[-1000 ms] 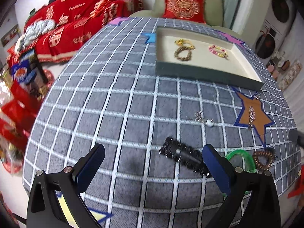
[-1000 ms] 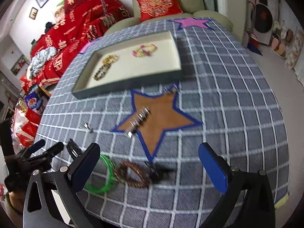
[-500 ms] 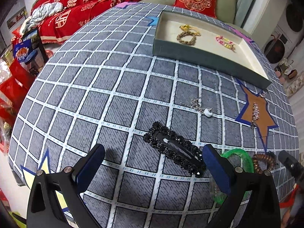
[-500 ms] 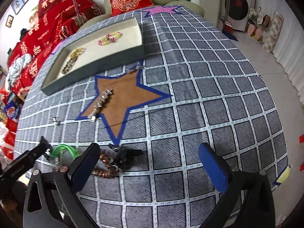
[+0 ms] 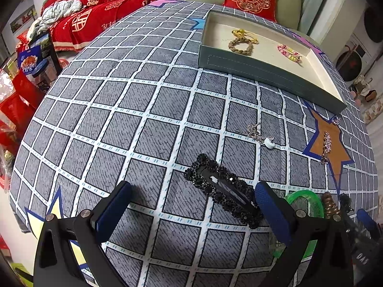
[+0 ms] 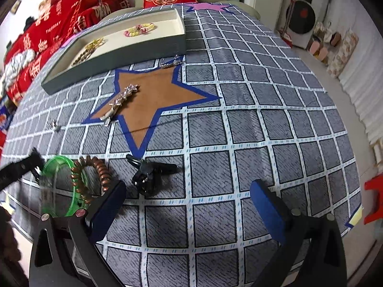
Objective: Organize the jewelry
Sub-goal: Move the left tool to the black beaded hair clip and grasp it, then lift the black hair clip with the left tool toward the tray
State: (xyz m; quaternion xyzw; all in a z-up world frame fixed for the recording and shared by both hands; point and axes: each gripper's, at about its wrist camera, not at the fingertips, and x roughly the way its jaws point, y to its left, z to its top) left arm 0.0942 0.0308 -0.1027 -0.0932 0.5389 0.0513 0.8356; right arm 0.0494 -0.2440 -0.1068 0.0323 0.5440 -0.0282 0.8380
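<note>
My left gripper [image 5: 191, 205] is open and empty, low over the checked cloth, with a black beaded hair clip [image 5: 222, 190] lying between its fingers, nearer the right one. My right gripper [image 6: 189, 203] is open and empty, with a small black claw clip [image 6: 149, 174] just ahead of its left finger. A green bangle [image 6: 61, 186] and a copper coil bracelet [image 6: 95, 174] lie left of it. The grey jewelry tray [image 5: 258, 65] at the far side holds a braided bracelet [image 5: 240, 45], a yellow piece and a pink bracelet [image 5: 289, 56].
A silver rhinestone clip [image 6: 122, 98] lies on the brown star patch [image 6: 153, 95]. A small silver earring with a white bead [image 5: 259, 135] lies mid-table. Another silver piece [image 6: 171, 63] lies by the tray's near corner. A sofa with red cushion stands behind the table.
Both grippers have dropped lower and closer to the table. The black beaded clip now sits between the left fingers; the black claw clip is nearer the right gripper.
</note>
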